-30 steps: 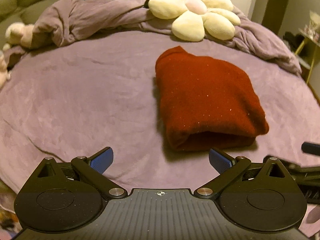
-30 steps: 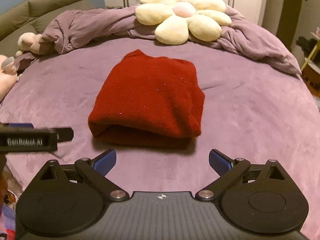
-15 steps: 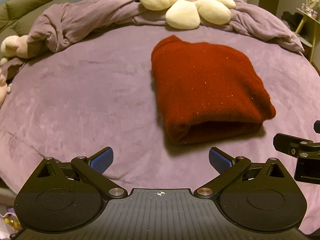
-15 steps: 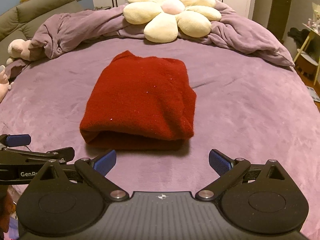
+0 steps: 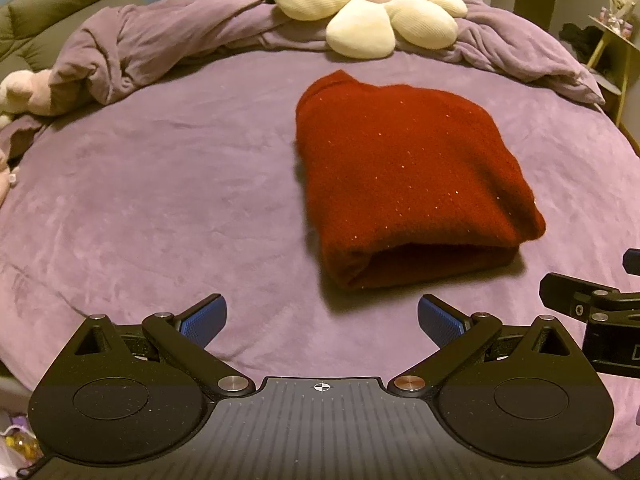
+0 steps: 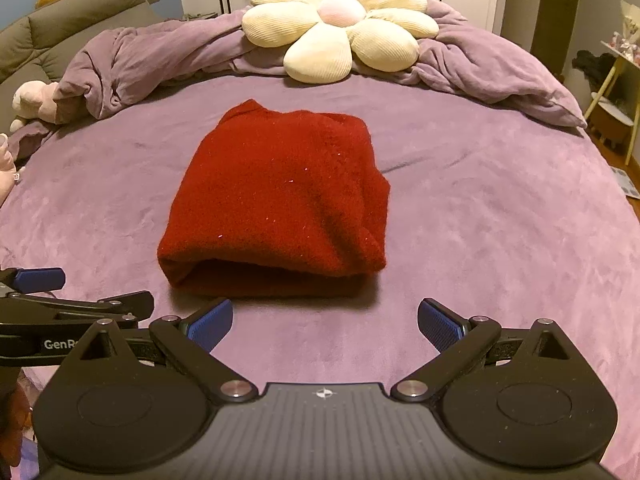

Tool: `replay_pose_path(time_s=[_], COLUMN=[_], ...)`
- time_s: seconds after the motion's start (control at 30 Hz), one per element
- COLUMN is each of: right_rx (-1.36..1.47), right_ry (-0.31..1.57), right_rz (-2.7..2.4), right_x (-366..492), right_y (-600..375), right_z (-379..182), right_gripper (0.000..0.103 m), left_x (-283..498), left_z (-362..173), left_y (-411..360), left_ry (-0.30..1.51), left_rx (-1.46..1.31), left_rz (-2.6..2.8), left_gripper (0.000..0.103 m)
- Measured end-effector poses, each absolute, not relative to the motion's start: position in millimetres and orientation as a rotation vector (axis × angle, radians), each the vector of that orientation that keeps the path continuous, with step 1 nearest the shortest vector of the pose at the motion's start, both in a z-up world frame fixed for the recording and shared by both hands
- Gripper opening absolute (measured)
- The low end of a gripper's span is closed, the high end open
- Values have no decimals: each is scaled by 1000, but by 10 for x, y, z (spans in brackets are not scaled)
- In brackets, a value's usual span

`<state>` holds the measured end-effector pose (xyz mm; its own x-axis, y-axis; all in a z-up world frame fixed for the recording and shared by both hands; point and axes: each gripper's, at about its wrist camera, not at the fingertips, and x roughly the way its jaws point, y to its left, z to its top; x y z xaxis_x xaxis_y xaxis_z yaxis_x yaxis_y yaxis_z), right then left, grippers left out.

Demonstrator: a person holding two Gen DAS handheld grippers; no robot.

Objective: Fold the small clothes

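A dark red knitted garment (image 5: 408, 184) lies folded into a thick rectangle on the purple bed, its folded edge facing me; it also shows in the right wrist view (image 6: 276, 204). My left gripper (image 5: 322, 320) is open and empty, hovering near the bed's front edge, short of the garment and slightly to its left. My right gripper (image 6: 325, 322) is open and empty, just in front of the garment's near edge. Neither touches the cloth. Each gripper shows at the edge of the other's view.
A cream flower-shaped cushion (image 6: 336, 28) rests on a bunched purple duvet (image 6: 132, 64) at the head of the bed. A plush toy (image 5: 24, 92) lies at far left. A small side table (image 6: 616, 80) stands right of the bed.
Both grippers have drawn back and risen a little from the folded garment, staying open. The garment has not moved.
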<state>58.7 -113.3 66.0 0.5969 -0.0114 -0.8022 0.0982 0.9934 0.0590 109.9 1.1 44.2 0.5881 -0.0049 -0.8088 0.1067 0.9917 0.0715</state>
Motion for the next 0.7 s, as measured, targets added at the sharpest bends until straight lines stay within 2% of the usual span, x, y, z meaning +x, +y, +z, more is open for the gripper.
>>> replay_pose_path(time_s=[0.7], right_rx=[113], right_ry=[936], right_rz=[-90], right_x=[533], right_y=[-1162], right_z=[695], right_gripper=[99], left_x=[1047], left_z=[478], left_y=[-46], left_ry=[944], left_rx=[106], left_rz=[-79], left_gripper=[103])
